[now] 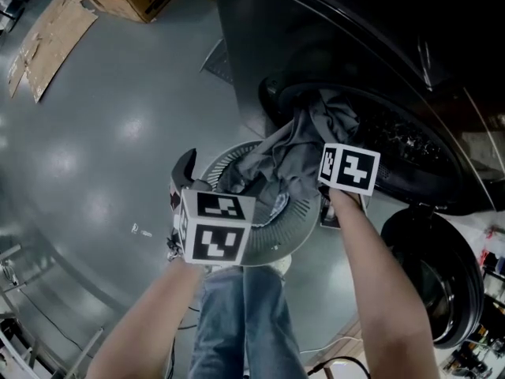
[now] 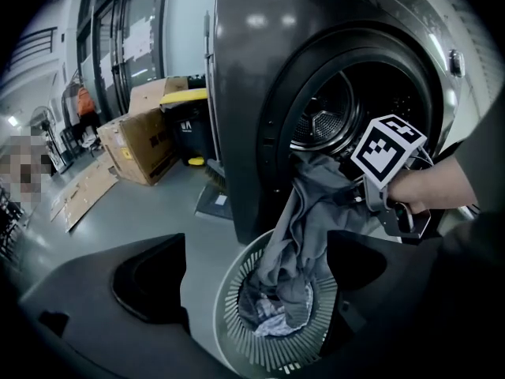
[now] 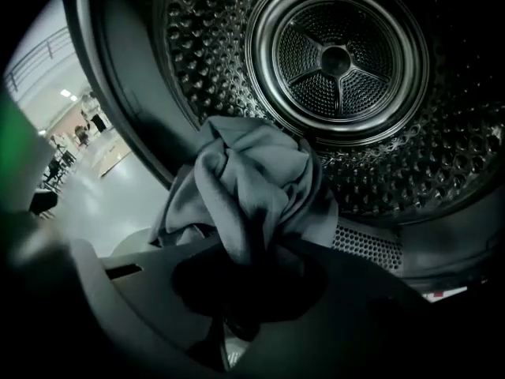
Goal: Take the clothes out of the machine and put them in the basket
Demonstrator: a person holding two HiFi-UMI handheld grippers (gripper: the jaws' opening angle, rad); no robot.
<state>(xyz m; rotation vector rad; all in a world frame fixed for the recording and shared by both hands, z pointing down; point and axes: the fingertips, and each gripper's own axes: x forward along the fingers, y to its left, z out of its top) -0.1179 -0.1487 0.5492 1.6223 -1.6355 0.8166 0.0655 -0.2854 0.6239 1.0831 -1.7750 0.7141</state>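
Clothes (image 2: pixel 268 322) already lie in the basket (image 2: pixel 229 290), while the seemingly last grey garment (image 1: pixel 296 144) trails in from the machine (image 2: pixel 245 93) at its two o'clock, clenched by the right gripper (image 3: pixel 245 259); the left gripper (image 2: pixel 256 251) gapes empty.

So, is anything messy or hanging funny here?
Only the grey garment: it trails from the machine opening down into the slatted basket, half in and half out, with the right claw shut on its top end. Flattened cardboard also lies loose on the floor behind.
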